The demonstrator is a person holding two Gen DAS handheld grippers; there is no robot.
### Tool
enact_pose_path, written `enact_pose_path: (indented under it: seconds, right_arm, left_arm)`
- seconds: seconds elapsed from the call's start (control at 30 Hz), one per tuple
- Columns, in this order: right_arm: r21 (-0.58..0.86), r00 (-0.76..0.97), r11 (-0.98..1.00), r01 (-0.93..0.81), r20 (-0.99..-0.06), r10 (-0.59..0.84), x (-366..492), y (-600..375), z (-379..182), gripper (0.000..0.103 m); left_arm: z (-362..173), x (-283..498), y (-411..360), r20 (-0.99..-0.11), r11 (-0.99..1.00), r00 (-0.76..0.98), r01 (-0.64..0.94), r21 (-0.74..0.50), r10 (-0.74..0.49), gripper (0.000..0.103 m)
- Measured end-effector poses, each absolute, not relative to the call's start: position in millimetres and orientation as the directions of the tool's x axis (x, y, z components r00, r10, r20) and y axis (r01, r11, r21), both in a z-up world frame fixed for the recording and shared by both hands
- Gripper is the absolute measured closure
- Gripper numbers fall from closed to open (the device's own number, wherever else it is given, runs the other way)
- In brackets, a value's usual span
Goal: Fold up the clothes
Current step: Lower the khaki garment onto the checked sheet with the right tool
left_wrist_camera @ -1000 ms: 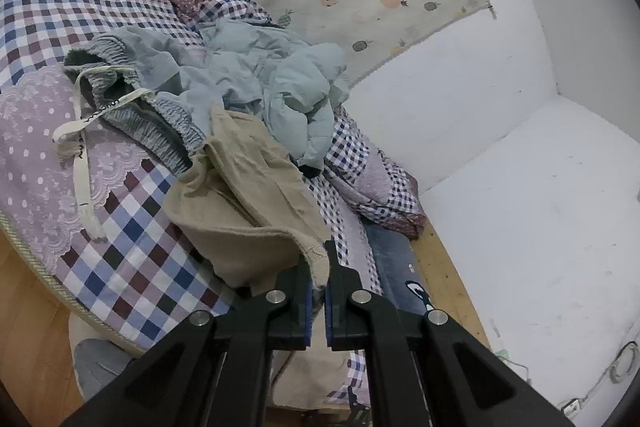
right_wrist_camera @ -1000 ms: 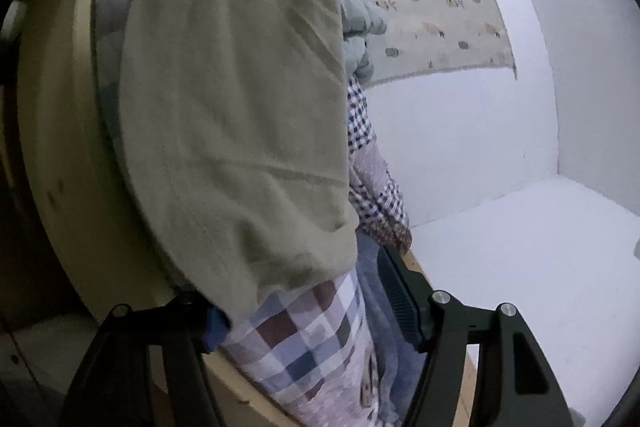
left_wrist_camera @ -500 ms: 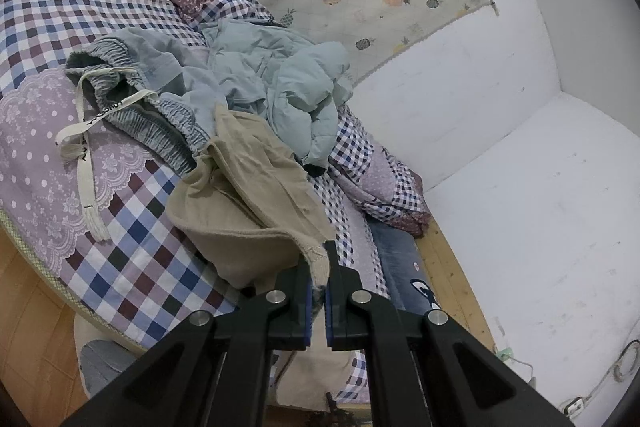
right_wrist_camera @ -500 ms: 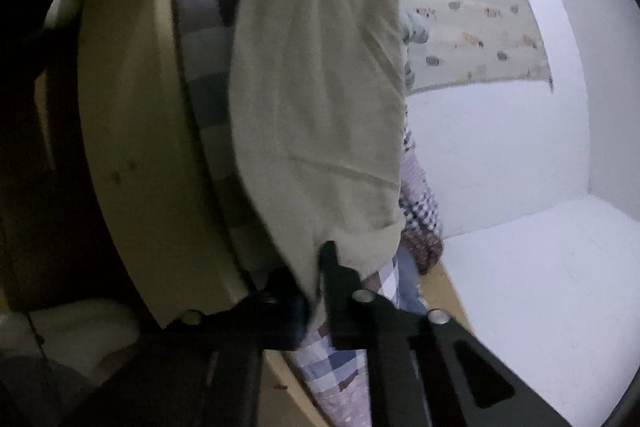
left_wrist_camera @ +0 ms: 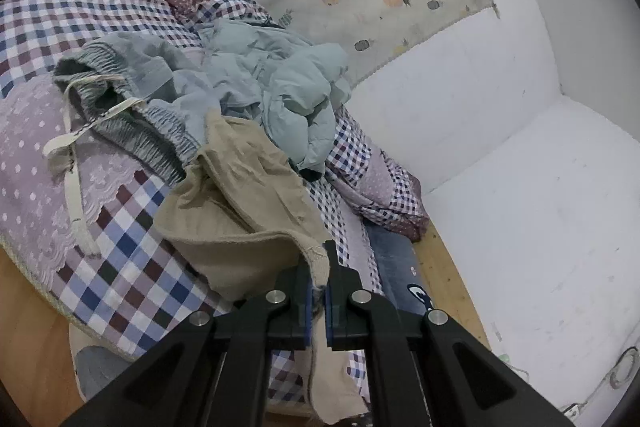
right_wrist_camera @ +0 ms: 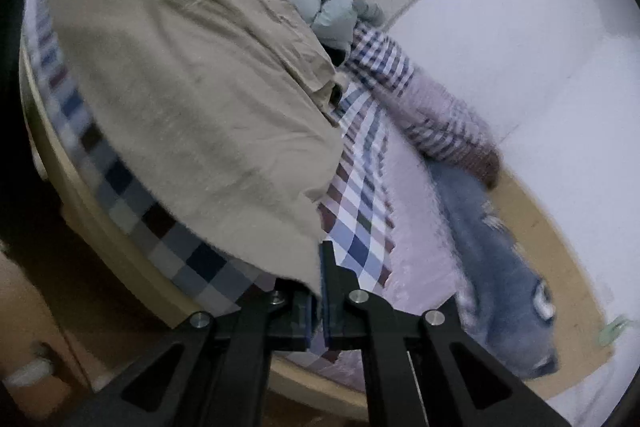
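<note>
— As both grippers pinched it, how did the beige garment (left_wrist_camera: pixel 240 203) look?

— Crumpled and thick-woven, it lay on the checked bedspread (left_wrist_camera: pixel 120 267), rumpled into folds just ahead of the fingers. The left gripper (left_wrist_camera: pixel 318 283) was clamped tight on a frayed corner, its blue pads nearly meeting with cloth between them. The right gripper (right_wrist_camera: pixel 319 279) was likewise closed narrow on another edge of the garment (right_wrist_camera: pixel 192 99), which spread broad and flat beyond and to the left of its fingers.

— What did one camera catch that the other missed?

— The left wrist view showed grey drawstring trousers (left_wrist_camera: pixel 132 99) and a pale blue padded jacket (left_wrist_camera: pixel 296 95) heaped farther ahead, beyond the beige cloth. The right wrist view, blurred, showed more of a blue item (right_wrist_camera: pixel 500 259) lying off to the right of the fingers, on the wooden floor (right_wrist_camera: pixel 560 227).
</note>
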State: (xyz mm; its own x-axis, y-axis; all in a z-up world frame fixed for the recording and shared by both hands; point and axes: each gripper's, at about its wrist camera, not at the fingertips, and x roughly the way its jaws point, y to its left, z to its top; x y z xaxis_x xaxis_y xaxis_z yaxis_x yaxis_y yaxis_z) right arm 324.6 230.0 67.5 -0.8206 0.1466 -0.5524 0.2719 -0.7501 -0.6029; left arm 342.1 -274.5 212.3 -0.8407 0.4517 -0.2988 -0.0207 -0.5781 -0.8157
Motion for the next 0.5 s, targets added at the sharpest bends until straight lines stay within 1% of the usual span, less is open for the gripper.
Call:
enact_pose_path:
  seconds: [0.1, 0.2, 0.3, 0.4, 0.5]
  right_arm:
    - [-0.470, -0.775, -0.829, 0.303, -0.628, 0.072, 322.5, 247.1, 95.3, 0.102]
    - [-0.250, -0.702, -0.913, 0.322, -0.710, -0.053, 322.2, 268.5, 114.4, 0.102]
    - [-0.072, -0.650, -0.948, 0.311, -0.743, -0.157, 322.2, 286.9, 126.0, 0.102]
    - [0.027, -0.636, -0.957, 0.288, -0.742, -0.212, 325.9, 300.4, 138.3, 0.102]
    - [0.026, -0.641, -0.960, 0.279, -0.739, -0.206, 321.3, 303.8, 142.7, 0.102]
  left_arm:
    - [219.8, 328.6, -274.5, -0.313, -0.584, -0.835, -0.012, -0.812, 0.452, 0.101]
    - [225.6, 315.1, -278.5, -0.323, -0.564, -0.831, 0.013, -0.826, 0.453, 0.101]
    - [233.0, 303.9, -282.8, -0.331, -0.547, -0.830, 0.038, -0.836, 0.449, 0.101]
    - [242.5, 297.3, -284.2, -0.333, -0.541, -0.830, 0.046, -0.840, 0.448, 0.101]
    - [252.4, 293.2, -283.3, -0.332, -0.540, -0.829, 0.043, -0.840, 0.450, 0.101]
